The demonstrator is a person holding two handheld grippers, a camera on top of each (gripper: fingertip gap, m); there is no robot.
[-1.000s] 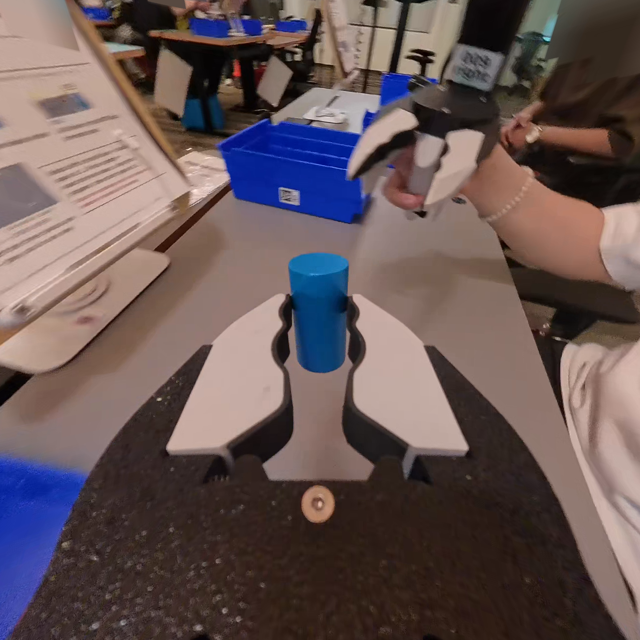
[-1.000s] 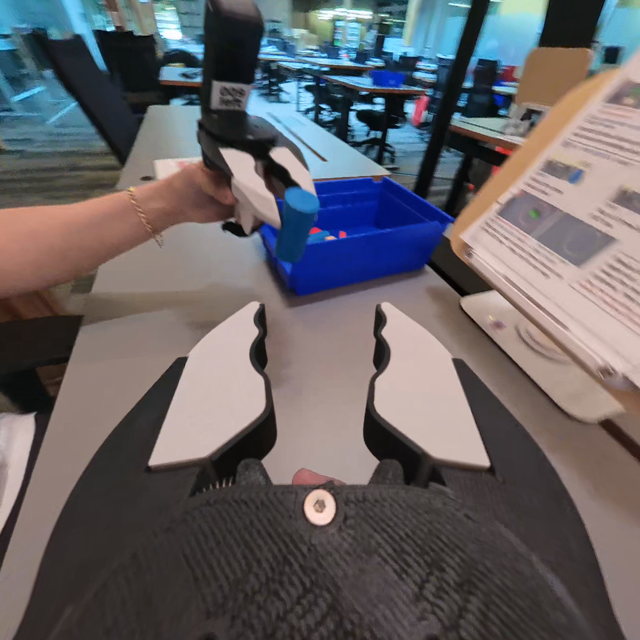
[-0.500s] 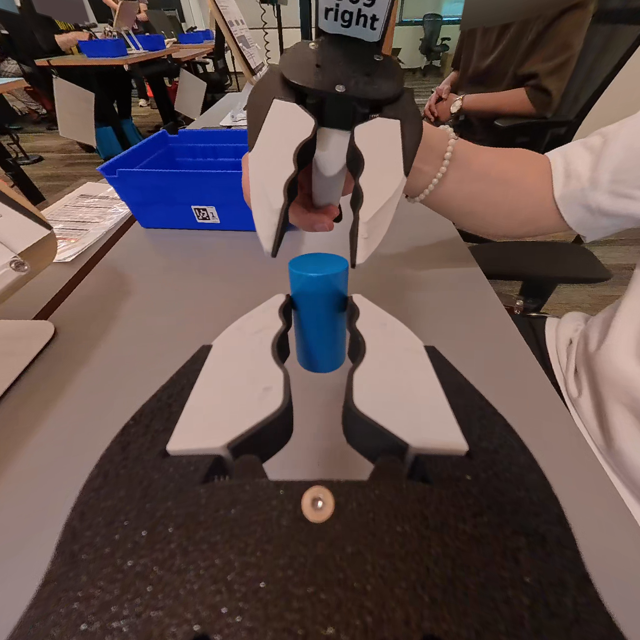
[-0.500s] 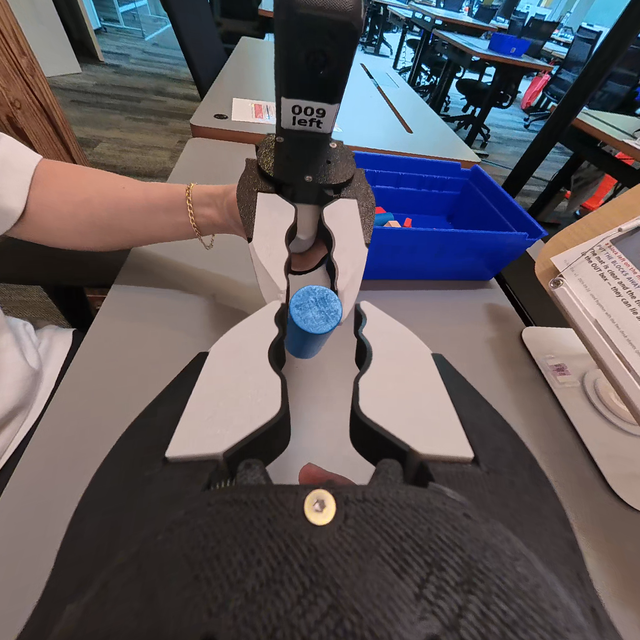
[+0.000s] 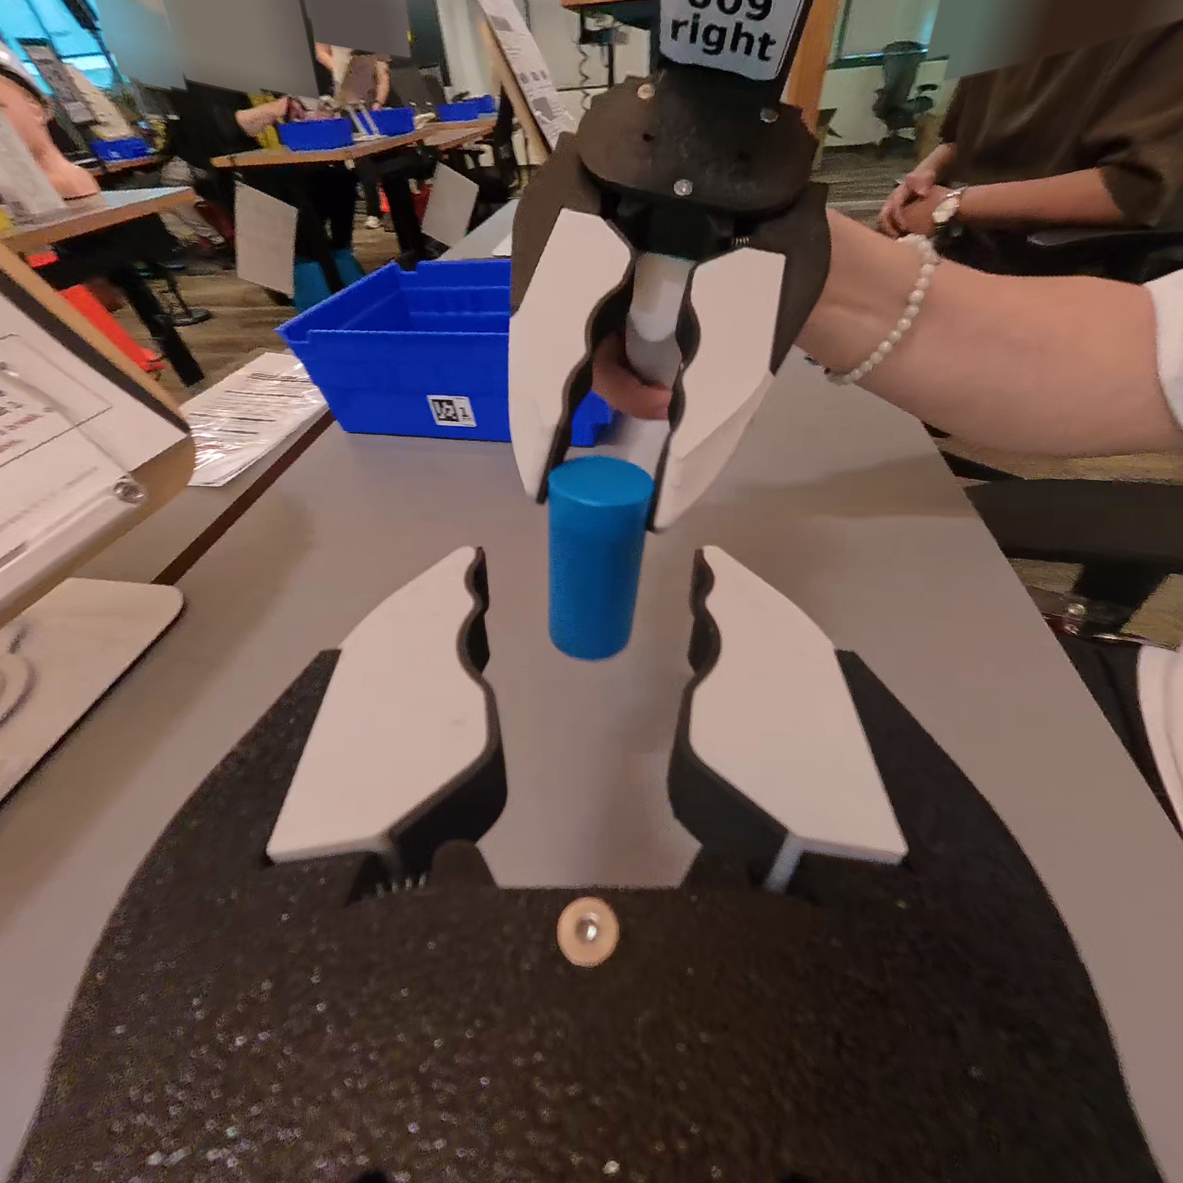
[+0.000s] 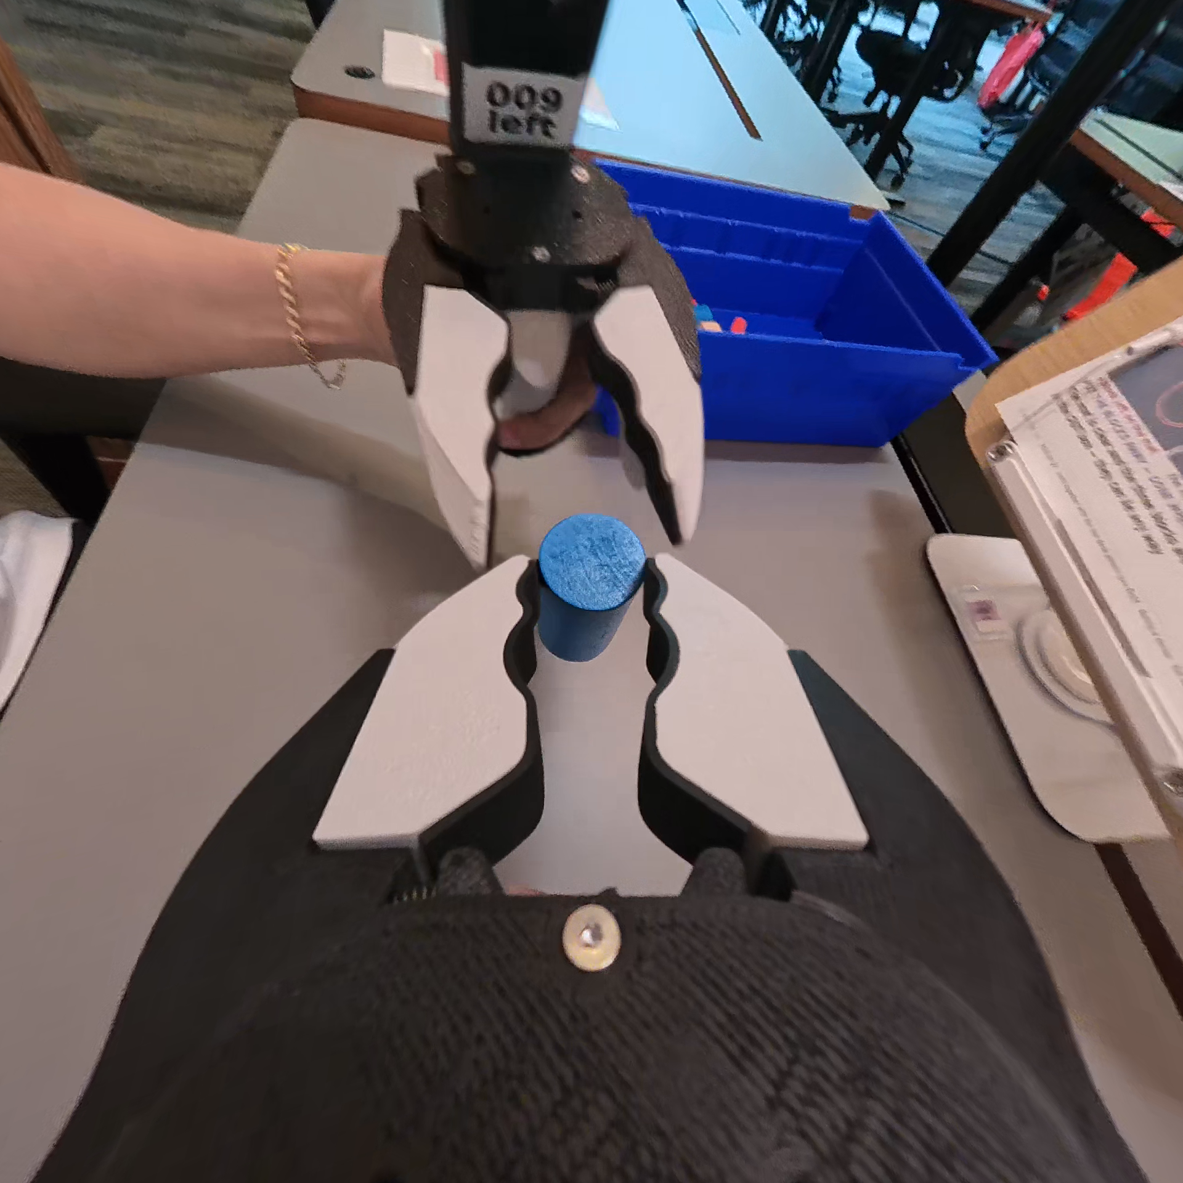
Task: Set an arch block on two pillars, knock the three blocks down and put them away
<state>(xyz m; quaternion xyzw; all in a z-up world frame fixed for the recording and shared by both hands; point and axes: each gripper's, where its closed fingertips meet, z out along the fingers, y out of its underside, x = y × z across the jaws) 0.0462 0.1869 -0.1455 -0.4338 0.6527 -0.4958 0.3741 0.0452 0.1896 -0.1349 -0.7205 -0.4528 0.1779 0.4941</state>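
Observation:
A blue cylinder (image 5: 592, 576) hangs upright above the grey table (image 5: 384, 512). My right gripper (image 6: 589, 566) is shut on the cylinder (image 6: 589, 595) near its top end. In the left wrist view the right gripper (image 5: 598, 496) comes down from above and pinches the cylinder's top. My left gripper (image 5: 589, 560) is open, with its fingers spread on either side of the cylinder and apart from it. In the right wrist view the left gripper (image 6: 579, 534) faces mine, with its fingertips just beyond the cylinder.
A blue bin (image 5: 397, 358) stands behind the grippers; in the right wrist view the bin (image 6: 800, 397) holds small coloured blocks (image 6: 717, 320). A board with papers on a stand (image 6: 1088, 512) is at the table's side. A person (image 5: 1056, 128) sits behind. Only a small space, under 4 cm, lies between the two pairs of fingers.
The left gripper held the cylinder and has opened off it. The right gripper came in, closed on the cylinder's top and now holds it.

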